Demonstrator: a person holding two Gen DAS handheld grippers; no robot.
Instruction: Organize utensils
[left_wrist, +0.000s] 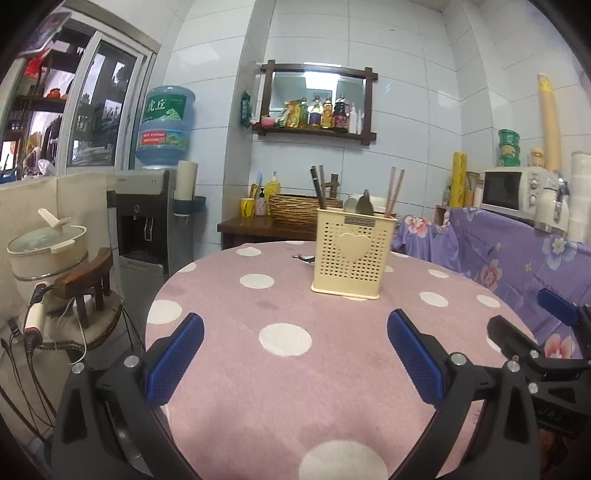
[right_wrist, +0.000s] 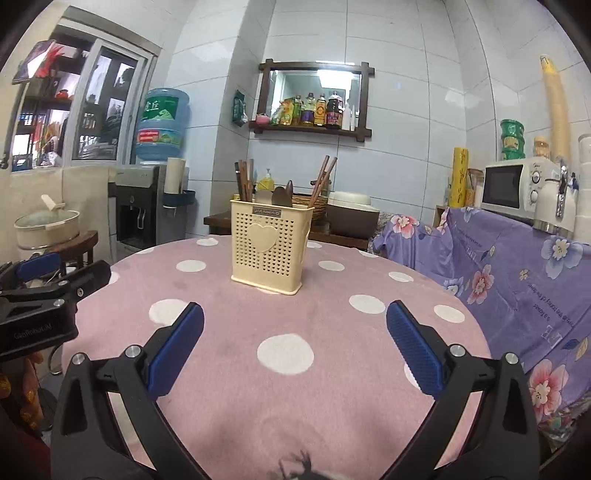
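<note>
Cream utensil holder (left_wrist: 347, 254) with chopsticks (left_wrist: 394, 192), upright on polka-dot counter (left_wrist: 280, 369); left claw (left_wrist: 295, 354) and right claw (right_wrist: 295, 350) wide, holding nothing

Cream perforated utensil holder (left_wrist: 347, 254) w/ heart emblem stood upright mid-table, holding chopsticks (left_wrist: 393, 192) & spoons (left_wrist: 364, 204), handles down.

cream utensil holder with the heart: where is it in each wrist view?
Left wrist: the utensil holder stands right of centre, on the far part of the polka-dot table.
Right wrist: the utensil holder stands left of centre, also on the far part of the table.
Shared landmark: the wall shelf with bottles, above and behind the holder.
</note>
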